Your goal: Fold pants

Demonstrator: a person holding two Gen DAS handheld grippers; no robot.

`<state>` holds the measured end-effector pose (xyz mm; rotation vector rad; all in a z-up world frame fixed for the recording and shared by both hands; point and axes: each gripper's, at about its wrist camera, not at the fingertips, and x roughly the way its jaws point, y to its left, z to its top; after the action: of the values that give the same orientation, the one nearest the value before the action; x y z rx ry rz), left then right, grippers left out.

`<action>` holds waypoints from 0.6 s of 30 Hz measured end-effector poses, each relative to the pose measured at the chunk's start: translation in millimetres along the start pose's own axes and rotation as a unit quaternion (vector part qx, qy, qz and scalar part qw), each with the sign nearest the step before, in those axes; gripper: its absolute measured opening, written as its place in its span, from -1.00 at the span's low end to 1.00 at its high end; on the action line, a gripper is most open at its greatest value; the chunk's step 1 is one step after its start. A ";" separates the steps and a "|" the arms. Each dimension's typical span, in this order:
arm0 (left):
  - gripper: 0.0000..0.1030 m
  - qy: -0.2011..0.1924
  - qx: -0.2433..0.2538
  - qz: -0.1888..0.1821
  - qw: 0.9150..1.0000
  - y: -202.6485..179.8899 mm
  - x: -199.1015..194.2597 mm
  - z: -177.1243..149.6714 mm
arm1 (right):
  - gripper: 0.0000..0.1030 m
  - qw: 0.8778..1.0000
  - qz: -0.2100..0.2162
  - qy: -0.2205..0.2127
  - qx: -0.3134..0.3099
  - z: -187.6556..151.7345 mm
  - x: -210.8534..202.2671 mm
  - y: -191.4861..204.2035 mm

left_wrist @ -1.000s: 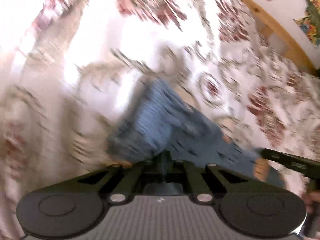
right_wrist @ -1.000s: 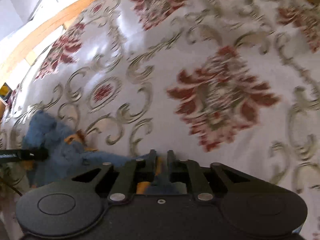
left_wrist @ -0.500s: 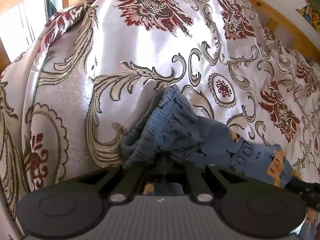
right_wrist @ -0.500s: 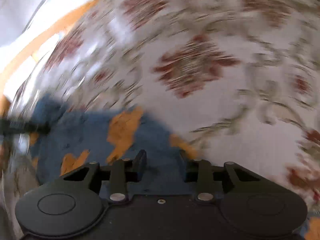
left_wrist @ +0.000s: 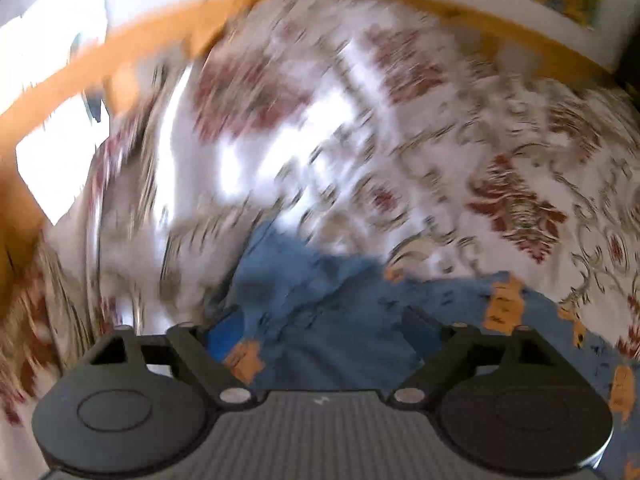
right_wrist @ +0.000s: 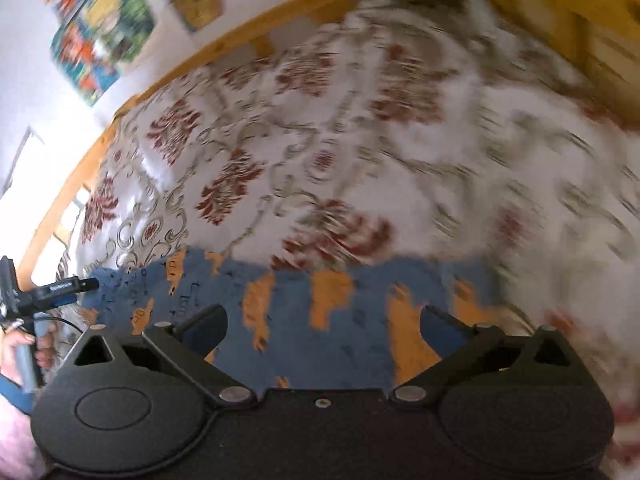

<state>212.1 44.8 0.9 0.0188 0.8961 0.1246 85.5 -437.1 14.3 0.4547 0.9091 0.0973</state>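
Both grippers have let go since half a second ago: the left gripper (left_wrist: 316,320) and right gripper (right_wrist: 324,320) now stand with jaws spread wide, holding nothing. Blue pants (right_wrist: 288,304) with orange patches lie flat on the flowered bedspread (right_wrist: 360,140), directly under and ahead of each gripper's fingers. At the right view's far left, a hand (right_wrist: 24,348) grips the left tool's handle.

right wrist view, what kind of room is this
Most likely a bedroom: a floral bedspread covers a bed with a wooden frame, colourful pictures hang on the wall, and blue pants lie on the bed.
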 end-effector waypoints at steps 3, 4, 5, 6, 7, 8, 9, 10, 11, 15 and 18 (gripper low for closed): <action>0.93 -0.024 0.075 -0.011 0.997 -53.6 -16.0 1.5 | 0.99 1.000 0.009 0.005 0.022 -12.8 -18.1 -26.2; 0.95 -0.022 0.093 -0.031 0.995 -71.8 -19.4 2.5 | 0.99 1.000 0.012 0.009 0.026 -16.7 -21.0 -33.1; 0.95 -0.017 0.109 -0.056 0.992 -91.5 -22.1 3.1 | 0.99 0.999 0.016 0.016 0.030 -20.0 -22.0 -39.1; 0.96 -0.011 0.121 -0.086 0.989 -112.9 -23.6 4.5 | 0.99 0.999 0.018 0.024 0.034 -22.4 -20.4 -45.4; 0.96 -0.006 0.130 -0.112 0.985 -133.1 -23.8 6.1 | 0.99 0.999 0.018 0.028 0.039 -24.0 -19.3 -51.0; 0.97 0.002 0.140 -0.140 0.980 -156.2 -23.2 7.7 | 0.99 0.998 0.020 0.030 0.047 -26.0 -18.8 -57.8; 0.97 0.010 0.153 -0.172 0.973 -179.5 -21.5 8.6 | 0.99 0.997 0.024 0.034 0.060 -28.3 -16.6 -65.9; 0.97 0.019 0.169 -0.208 0.963 -206.0 -19.3 10.0 | 0.99 0.996 0.030 0.039 0.074 -29.8 -14.5 -73.3; 0.97 0.028 0.185 -0.241 0.952 -229.1 -17.4 8.9 | 0.99 0.995 0.035 0.041 0.084 -31.1 -12.7 -78.8; 0.97 0.049 0.260 -0.360 0.895 -317.5 -11.7 6.1 | 0.99 0.993 0.062 0.041 0.096 -35.7 -10.0 -93.3; 0.96 0.074 0.334 -0.427 0.837 -374.3 -6.9 -0.3 | 0.99 0.994 0.071 0.050 0.068 -38.0 -10.3 -91.4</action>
<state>245.1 -327.6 -19.7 0.2595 0.9919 -1.0466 39.6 -509.3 -36.6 0.6460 0.9854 0.1905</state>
